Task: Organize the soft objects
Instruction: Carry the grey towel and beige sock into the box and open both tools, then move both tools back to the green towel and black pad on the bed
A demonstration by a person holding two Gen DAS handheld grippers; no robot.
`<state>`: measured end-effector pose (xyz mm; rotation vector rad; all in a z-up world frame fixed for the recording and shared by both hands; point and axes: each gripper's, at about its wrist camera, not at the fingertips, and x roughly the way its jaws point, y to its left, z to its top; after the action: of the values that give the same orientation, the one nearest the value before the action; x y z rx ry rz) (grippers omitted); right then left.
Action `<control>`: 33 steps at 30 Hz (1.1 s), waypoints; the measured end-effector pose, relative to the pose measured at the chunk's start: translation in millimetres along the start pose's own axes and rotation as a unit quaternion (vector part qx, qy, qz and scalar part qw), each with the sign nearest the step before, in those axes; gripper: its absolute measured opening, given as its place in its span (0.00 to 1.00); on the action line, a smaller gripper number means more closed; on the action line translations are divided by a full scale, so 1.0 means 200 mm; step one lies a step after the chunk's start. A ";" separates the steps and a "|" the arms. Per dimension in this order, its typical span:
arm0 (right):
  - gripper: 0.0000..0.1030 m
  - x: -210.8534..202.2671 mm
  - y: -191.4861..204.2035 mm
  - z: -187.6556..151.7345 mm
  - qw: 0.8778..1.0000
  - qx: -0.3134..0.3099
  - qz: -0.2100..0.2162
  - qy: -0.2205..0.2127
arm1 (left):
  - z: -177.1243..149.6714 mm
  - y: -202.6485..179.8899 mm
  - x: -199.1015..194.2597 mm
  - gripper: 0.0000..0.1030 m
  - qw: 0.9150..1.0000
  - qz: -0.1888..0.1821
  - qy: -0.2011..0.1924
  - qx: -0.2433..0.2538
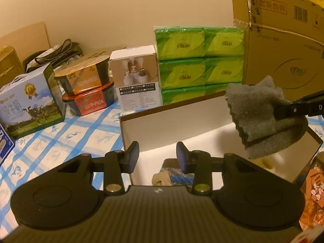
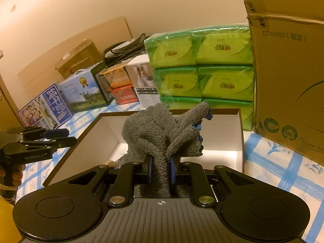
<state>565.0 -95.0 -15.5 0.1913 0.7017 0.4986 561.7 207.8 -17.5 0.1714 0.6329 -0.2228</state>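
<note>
Right gripper [image 2: 160,169] fingers are clenched on a grey towel [image 2: 162,133], which bunches at frame centre above the open white box [image 2: 240,141], inside its rim. Left gripper [image 1: 157,157], lower centre in its own view, fingers parted and empty, also over the box. Judgement: release drops it in.

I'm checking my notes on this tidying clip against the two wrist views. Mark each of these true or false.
1. The right hand-held gripper is shut on the grey towel. True.
2. The left hand-held gripper grips the towel too. False: its jaws stand apart with nothing between them.
3. The towel hangs over the open white box. True.
4. The tissue packs behind the box are blue. False: they are green.
5. The white box is empty. False: some soft items lie inside.
</note>
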 end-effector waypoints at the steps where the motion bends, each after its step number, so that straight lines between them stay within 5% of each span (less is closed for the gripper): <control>1: 0.16 0.00 0.00 0.00 1.000 0.002 0.000 0.000 | -0.01 0.01 0.00 0.35 1.000 0.002 0.002 -0.004; 3: 0.17 0.00 -0.01 0.00 1.000 0.008 -0.001 -0.002 | -0.02 0.02 -0.01 0.35 1.000 0.005 0.004 -0.009; 4: 0.28 0.00 -0.01 0.01 1.000 0.011 0.000 -0.002 | -0.03 0.03 -0.02 0.36 1.000 0.007 0.004 -0.012; 5: 0.52 0.00 -0.01 0.01 1.000 0.012 -0.001 -0.003 | -0.04 0.03 -0.03 0.36 1.000 0.009 0.004 -0.015; 7: 0.75 -0.01 -0.01 0.01 1.000 0.016 -0.014 -0.017 | -0.06 0.06 -0.05 0.37 1.000 0.016 0.007 -0.025; 19: 0.75 -0.19 -0.06 -0.04 1.000 0.025 -0.009 -0.014 | -0.25 0.22 -0.28 0.37 0.991 0.071 0.030 -0.107; 33: 0.75 -0.68 -0.03 -0.28 0.999 0.033 0.038 -0.019 | -0.70 0.16 -0.87 0.37 0.974 0.102 0.037 -0.199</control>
<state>440.5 -167.5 17.8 0.2900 0.6758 0.5435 354.6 297.8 -20.5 -0.1431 0.7167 0.1119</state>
